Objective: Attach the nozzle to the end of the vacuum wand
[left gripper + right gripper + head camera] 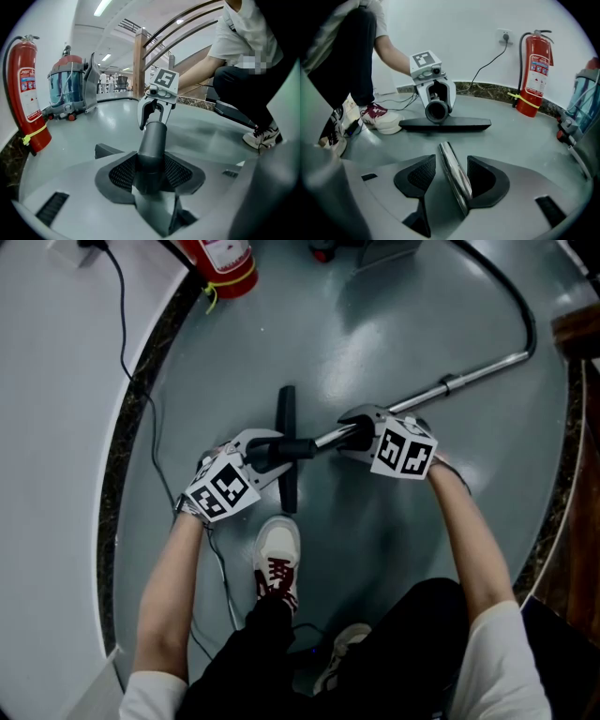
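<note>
Closest under the head camera are your dark trousers (412, 634) and a white shoe (278, 559) with red laces, standing on the grey floor (375, 343). Just beyond the toe of the shoe, about in the middle of the floor, lies the black nozzle (286, 413), with its long flat bar down on the floor. Your left tool (272, 454) is pressed together on the round dark neck of the nozzle, and both ribbed pads (122, 173) lie against this tube. Your right tool (352, 434) stands spread: the shiny wand (459, 381) runs between its jaws and leans on one pad, while a gap shows at the other pad. The free tip of the wand points at the open mouth of the neck, close to it but not yet inside. From the right tool the wand goes toward the far right edge of the floor, where a black hose (520, 306) continues it. At the far edge, near the wall, stands a red fire extinguisher (225, 263).
</note>
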`<state>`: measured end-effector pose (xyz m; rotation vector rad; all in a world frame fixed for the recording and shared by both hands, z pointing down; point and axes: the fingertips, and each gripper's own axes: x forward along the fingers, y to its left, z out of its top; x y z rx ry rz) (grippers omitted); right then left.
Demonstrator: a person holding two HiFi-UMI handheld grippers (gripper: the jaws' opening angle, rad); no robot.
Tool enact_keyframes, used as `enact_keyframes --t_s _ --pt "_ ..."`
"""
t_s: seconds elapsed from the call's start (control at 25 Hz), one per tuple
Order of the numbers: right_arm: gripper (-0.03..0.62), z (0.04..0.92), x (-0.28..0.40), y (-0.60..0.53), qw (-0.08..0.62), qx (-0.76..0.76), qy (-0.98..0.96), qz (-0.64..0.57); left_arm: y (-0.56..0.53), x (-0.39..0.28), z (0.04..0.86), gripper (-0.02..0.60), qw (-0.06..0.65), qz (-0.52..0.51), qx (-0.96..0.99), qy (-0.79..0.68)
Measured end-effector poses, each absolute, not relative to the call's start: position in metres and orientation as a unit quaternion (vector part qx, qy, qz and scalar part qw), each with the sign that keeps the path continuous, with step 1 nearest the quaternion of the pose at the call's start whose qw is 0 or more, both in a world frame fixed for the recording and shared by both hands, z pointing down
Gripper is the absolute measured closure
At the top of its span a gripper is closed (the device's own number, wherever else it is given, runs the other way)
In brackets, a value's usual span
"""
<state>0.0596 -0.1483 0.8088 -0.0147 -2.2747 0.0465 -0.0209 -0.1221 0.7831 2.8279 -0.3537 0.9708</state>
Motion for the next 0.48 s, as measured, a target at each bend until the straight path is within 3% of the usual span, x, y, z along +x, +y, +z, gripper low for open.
enact_keyframes --t_s 0.48 --pt "0.368 0.833 0.081 -0.155 0.516 -0.060 -0.850 -0.089 -0.121 -0.054 0.782 0.405 0.093 0.307 0.932 -0.170"
